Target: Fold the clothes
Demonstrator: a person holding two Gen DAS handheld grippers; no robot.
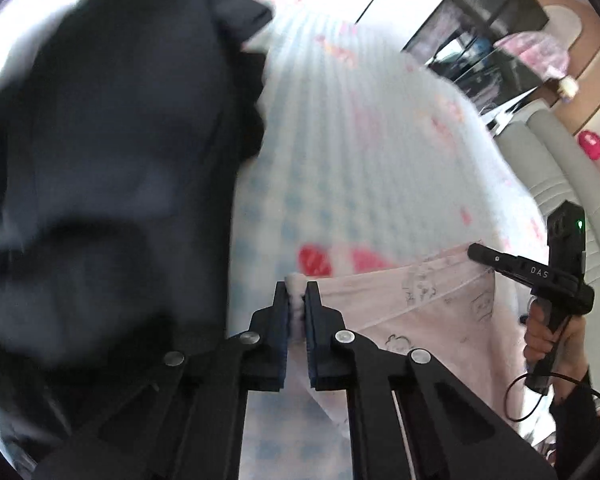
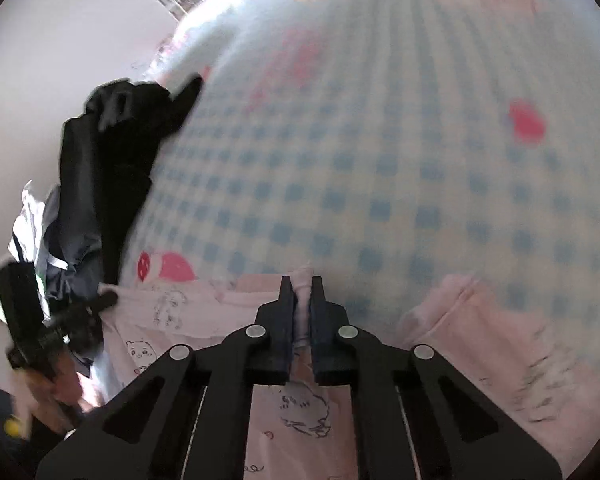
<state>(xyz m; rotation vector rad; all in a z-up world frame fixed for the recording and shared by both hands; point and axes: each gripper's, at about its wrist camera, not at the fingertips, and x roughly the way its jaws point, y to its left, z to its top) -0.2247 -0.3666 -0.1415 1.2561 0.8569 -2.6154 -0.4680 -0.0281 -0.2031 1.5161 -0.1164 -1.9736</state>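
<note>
pink garment [image 1: 420, 300] edge between both clamped grippers [image 1: 297, 296] [image 2: 302, 296]

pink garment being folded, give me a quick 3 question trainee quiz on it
1. True or false: both grippers are shut on the pink garment.
2. What lies under the garment? A) a bare wooden table B) a blue-checked blanket C) a tiled floor
3. Fill in: the dark clothes pile lies on the garment's ____ side, next to the left gripper.

Key: 1 true, the right gripper pinches it too; 2 B; 3 left.
</note>
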